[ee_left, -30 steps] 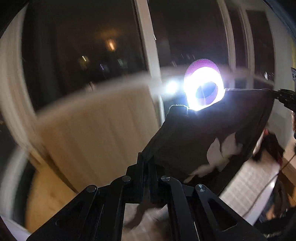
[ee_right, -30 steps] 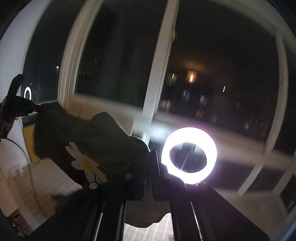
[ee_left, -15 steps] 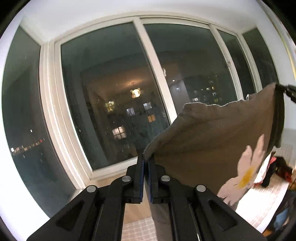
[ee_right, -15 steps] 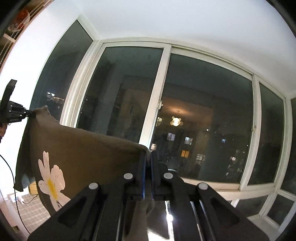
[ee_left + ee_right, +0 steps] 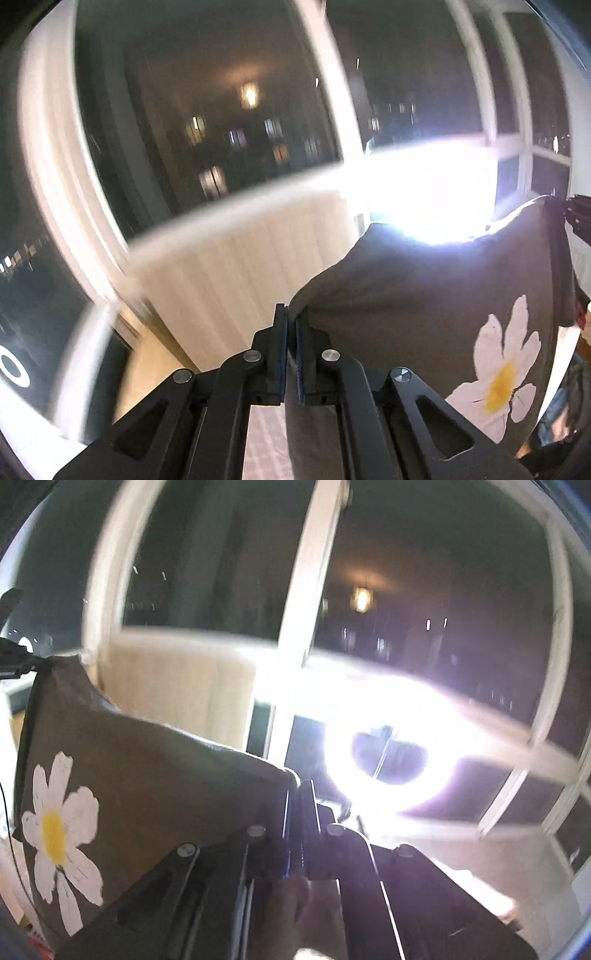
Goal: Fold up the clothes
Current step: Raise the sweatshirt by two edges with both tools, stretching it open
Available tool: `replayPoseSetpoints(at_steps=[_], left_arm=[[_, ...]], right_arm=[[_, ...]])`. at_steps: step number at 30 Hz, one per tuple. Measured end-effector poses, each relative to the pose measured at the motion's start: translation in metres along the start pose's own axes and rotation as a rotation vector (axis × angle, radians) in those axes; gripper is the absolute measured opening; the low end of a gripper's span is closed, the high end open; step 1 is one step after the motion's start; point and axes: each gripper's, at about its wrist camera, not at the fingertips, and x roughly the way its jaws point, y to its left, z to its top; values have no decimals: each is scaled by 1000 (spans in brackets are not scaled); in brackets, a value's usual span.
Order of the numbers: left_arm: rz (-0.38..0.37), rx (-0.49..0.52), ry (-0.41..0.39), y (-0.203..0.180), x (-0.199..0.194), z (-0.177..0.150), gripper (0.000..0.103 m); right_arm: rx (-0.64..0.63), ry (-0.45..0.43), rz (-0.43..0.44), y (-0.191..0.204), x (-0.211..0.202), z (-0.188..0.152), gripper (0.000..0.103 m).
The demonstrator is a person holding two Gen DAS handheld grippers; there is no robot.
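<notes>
Jaws of the left gripper point(image 5: 290, 325) are pinched together on one top corner of a dark brown garment point(image 5: 424, 302); those of the right gripper point(image 5: 295, 797) are likewise clamped on the opposite top corner. Between the two, the cloth hangs in the air as a spread sheet, its upper edge sagging slightly, a white daisy print point(image 5: 59, 834) facing out on its lower part. Each gripper shows at the far end of that edge in the other's view. No fold is visible; in my judgement the garment is only held up and spread, so laying it down and all folding remain. No resting surface can be made out beneath it. Both grippers point forward and somewhat downward, level with one another. Behind stand dark window panes point(image 5: 207, 122) and a glaring ring light point(image 5: 388, 746). Both views are motion-blurred.
</notes>
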Motion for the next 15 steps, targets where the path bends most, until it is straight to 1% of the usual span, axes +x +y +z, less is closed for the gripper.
replayPoseSetpoints(at_steps=[2, 4, 5, 6, 7, 8, 9, 10, 11, 12, 13, 15], left_arm=[[-12, -6, 91, 3, 69, -7, 3], [-5, -15, 154, 6, 128, -13, 3], [-4, -27, 176, 7, 158, -14, 3], [-7, -35, 210, 6, 193, -17, 4], [-17, -40, 258, 3, 225, -21, 9], [-15, -50, 304, -2, 250, -31, 11], [-2, -66, 345, -8, 272, -45, 11], [0, -72, 368, -14, 286, -55, 11], [-11, -74, 380, -19, 291, -63, 11], [-26, -80, 392, -22, 295, -71, 11], [-37, -74, 399, -31, 294, -81, 11], [-49, -37, 390, -43, 266, -105, 18]], right_arm=[[-4, 63, -18, 8, 56, -6, 4], [-48, 117, -78, 17, 117, -7, 5], [-57, 165, -97, 19, 147, -9, 9], [-51, 232, -100, 19, 176, -13, 14], [-44, 299, -103, 19, 205, -17, 15], [-37, 351, -105, 19, 228, -23, 15], [-36, 370, -104, 19, 237, -29, 15], [-41, 372, -102, 18, 237, -35, 15], [-45, 372, -94, 15, 233, -42, 15], [-50, 368, -81, 9, 226, -49, 20], [-53, 369, -60, 6, 214, -57, 29], [-55, 381, -3, 3, 184, -78, 41]])
